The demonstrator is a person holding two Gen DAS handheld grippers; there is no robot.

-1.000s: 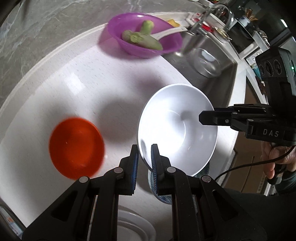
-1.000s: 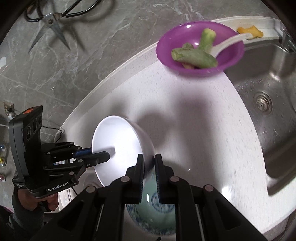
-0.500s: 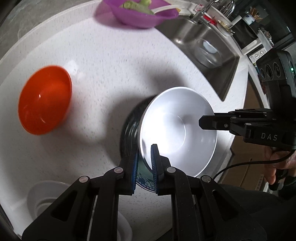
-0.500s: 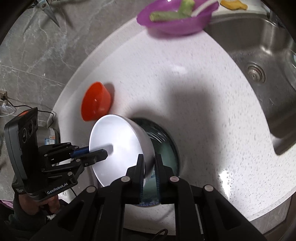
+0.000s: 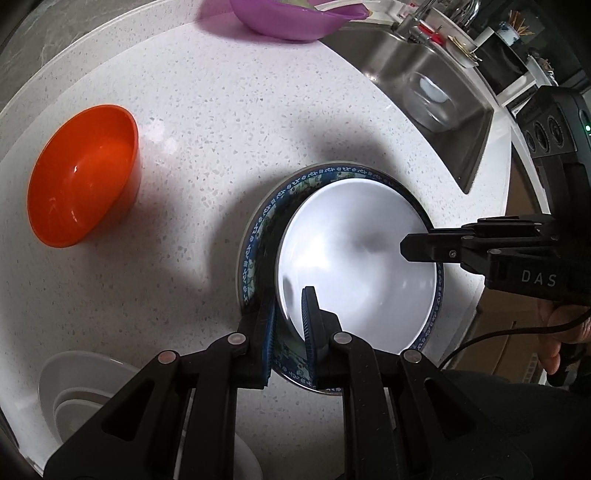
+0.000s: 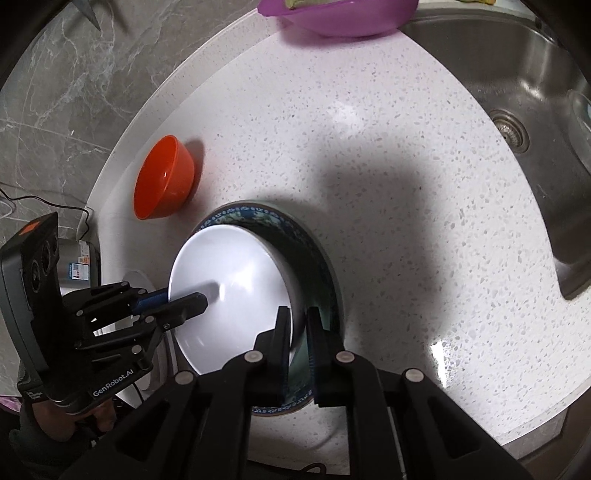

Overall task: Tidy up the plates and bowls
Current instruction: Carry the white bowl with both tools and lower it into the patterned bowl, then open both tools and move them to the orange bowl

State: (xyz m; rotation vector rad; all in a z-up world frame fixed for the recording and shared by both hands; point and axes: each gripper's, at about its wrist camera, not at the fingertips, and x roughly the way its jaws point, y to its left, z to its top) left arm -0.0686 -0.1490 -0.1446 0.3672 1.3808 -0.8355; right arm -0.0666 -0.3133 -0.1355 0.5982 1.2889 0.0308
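Note:
A white bowl (image 5: pixel 354 258) (image 6: pixel 229 288) sits inside a larger blue-patterned bowl (image 5: pixel 258 236) (image 6: pixel 314 251) on the white speckled counter. My left gripper (image 5: pixel 290 317) is shut on the white bowl's near rim; it shows in the right wrist view (image 6: pixel 184 299) at the bowl's left rim. My right gripper (image 6: pixel 298 325) is shut on the opposite rim; it shows in the left wrist view (image 5: pixel 417 247). An orange bowl (image 5: pixel 81 177) (image 6: pixel 162 177) stands empty to the left.
A purple bowl (image 5: pixel 291 18) (image 6: pixel 340 14) with green food stands at the back by the steel sink (image 5: pixel 436 74) (image 6: pixel 535 92). Stacked white dishes (image 5: pixel 81 391) sit at the near left. The counter's front edge is close.
Both grippers have lowered the white bowl into the blue-patterned bowl. The views have dropped closer to the counter, and the orange bowl now appears farther left.

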